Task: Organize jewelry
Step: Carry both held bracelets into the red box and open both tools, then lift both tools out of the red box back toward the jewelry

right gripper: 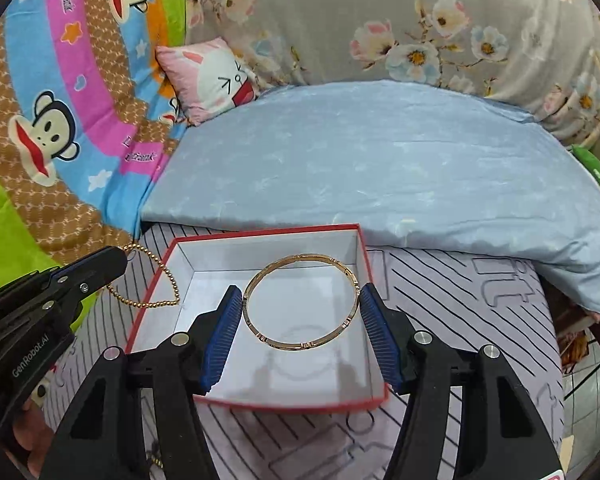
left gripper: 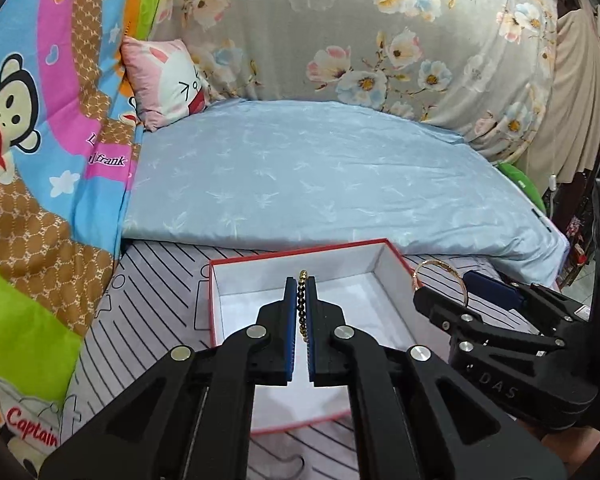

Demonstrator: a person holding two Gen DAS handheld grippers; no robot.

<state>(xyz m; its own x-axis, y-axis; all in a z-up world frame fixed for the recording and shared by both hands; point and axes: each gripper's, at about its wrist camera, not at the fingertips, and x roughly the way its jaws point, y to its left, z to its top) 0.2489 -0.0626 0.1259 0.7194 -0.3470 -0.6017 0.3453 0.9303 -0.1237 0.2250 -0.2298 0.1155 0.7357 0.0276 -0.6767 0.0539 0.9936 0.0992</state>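
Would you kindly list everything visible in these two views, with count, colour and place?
box: one, red outside, white inside, open, on the striped sheet
bangle: one, gold, held over the box
bead chain: one, gold, hanging at the box's left wall
blanket: one, pale blue, folded behind the box
cushion: one, pink and white, far left corner
striped sheet: one, lilac with dark lines, under the box
left gripper: black, blue pads, shut on the bead chain
right gripper: black, blue pads, gripping the bangle
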